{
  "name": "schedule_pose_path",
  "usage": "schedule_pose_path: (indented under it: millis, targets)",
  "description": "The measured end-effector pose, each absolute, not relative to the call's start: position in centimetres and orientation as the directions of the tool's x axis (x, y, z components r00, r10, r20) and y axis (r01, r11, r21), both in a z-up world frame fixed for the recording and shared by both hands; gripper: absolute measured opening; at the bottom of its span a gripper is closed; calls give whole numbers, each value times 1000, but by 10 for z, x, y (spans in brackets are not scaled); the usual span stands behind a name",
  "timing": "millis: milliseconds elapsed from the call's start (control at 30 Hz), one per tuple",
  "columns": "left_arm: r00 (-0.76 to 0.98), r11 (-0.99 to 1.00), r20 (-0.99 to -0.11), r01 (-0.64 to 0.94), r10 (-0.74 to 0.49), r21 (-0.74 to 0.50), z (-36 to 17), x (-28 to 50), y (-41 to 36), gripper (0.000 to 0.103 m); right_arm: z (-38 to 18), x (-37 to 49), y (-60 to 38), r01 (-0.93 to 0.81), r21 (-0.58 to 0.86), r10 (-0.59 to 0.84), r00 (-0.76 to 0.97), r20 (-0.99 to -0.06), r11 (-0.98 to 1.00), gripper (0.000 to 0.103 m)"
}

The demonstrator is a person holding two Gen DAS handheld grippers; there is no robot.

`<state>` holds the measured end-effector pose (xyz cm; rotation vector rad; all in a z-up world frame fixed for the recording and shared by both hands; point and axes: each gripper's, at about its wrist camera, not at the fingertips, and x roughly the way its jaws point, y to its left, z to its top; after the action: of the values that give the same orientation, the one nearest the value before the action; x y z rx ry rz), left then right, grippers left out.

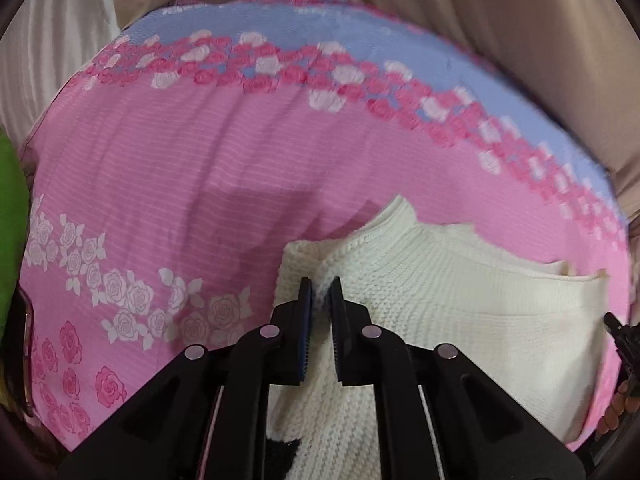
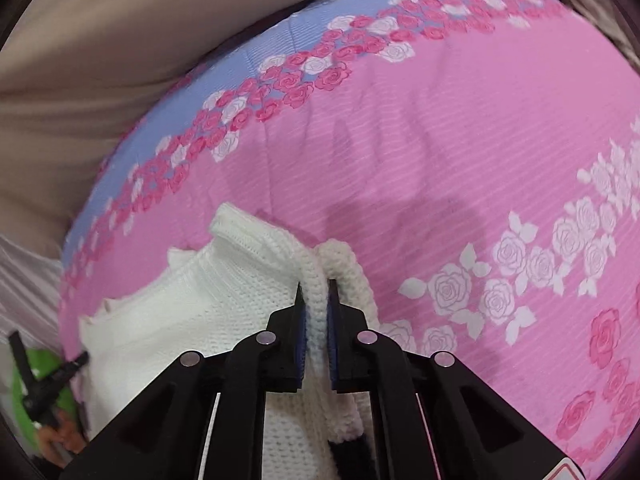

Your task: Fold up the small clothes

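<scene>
Left wrist view: the left tongs pinch the cream knit sweater at lower centre, over the pink rose-print bedspread. Right wrist view: the right tongs clamp its rolled edge, lower centre.

Both wrist cameras look forward along their fingers, close above the pink rose-printed bedsheet, sharing the cream knitted sweater.
</scene>
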<state>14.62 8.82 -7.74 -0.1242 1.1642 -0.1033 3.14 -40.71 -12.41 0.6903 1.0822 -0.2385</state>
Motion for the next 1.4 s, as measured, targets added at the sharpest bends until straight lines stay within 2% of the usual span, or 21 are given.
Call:
schedule_pose_path:
  millis: [33, 100, 167, 300, 367, 467, 633, 733, 800, 833, 900, 967, 1033, 1200, 1267, 1300, 1367, 1400]
  targets:
    - [418, 989, -898, 7, -138, -149, -68, 136, 94, 10, -112, 28, -404, 488, 385, 126, 482, -867, 783, 9]
    - [436, 984, -886, 1, -159, -177, -59, 114, 108, 19, -81, 13, -393, 466, 333, 48, 524, -851, 819, 18]
    - [430, 975, -883, -29, -189, -222, -59, 91, 124, 39, -60, -4, -377, 425, 328, 47, 551, -833, 844, 20]
    - [380, 945, -892, -109, -246, -307, -81, 41, 143, 52, -50, -27, -318, 300, 360, 154, 540, -828, 883, 19]
    - [371, 933, -893, -147, -255, -328, -93, 25, 144, 61, -59, -28, -278, 231, 379, 226, 498, -837, 896, 19]
    - [342, 924, -904, -187, -257, -334, -111, 14, 140, 68, -75, -18, -229, 141, 372, 279, 437, -855, 918, 12]
    - [345, 879, -892, -272, -291, -392, -125, 11, 146, 69, -88, 13, -180, 50, 330, 287, 381, -879, 943, 8]
    - [346, 850, -880, -301, -325, -432, -126, 12, 154, 67, -99, 33, -168, 29, 253, 227, 358, -906, 967, 8]
    - [359, 824, -855, -294, -374, -484, -126, 12, 158, 34, -122, 41, -164, 20, 213, 198, 300, -933, 977, 6]
    - [346, 804, -843, -296, -413, -516, -127, 15, 160, 28, -124, 40, -164, 6, 211, 197, 332, -923, 977, 5]
    - [374, 800, -832, -291, -410, -525, -113, 13, 160, 24, -123, 40, -161, -16, 184, 178, 338, -924, 983, 5]
    - [417, 837, -819, -205, -395, -508, -83, 11, 142, 22, -124, 40, -158, -19, 170, 166, 340, -926, 985, 5]
    - [456, 856, -779, -69, -430, -513, -41, 13, 108, 22, -124, 40, -159, -19, 177, 173, 343, -923, 984, 5]
    - [400, 823, -720, 317, -567, -472, 20, 13, -18, 21, -108, 31, -195, 82, 362, 309, 371, -876, 929, 6]
    - [348, 795, -732, 423, -586, -436, 16, 9, -65, 22, -93, 16, -222, 131, 419, 333, 417, -845, 898, 9]
    - [288, 775, -765, 490, -576, -399, 1, 6, -97, 23, -86, 5, -241, 157, 433, 329, 443, -834, 887, 11]
    - [200, 772, -843, 544, -499, -329, -34, 1, -137, 33, -79, -16, -273, 200, 440, 308, 472, -826, 875, 14]
    - [167, 790, -890, 550, -424, -272, -52, -2, -152, 33, -80, -28, -290, 229, 431, 286, 474, -833, 873, 17]
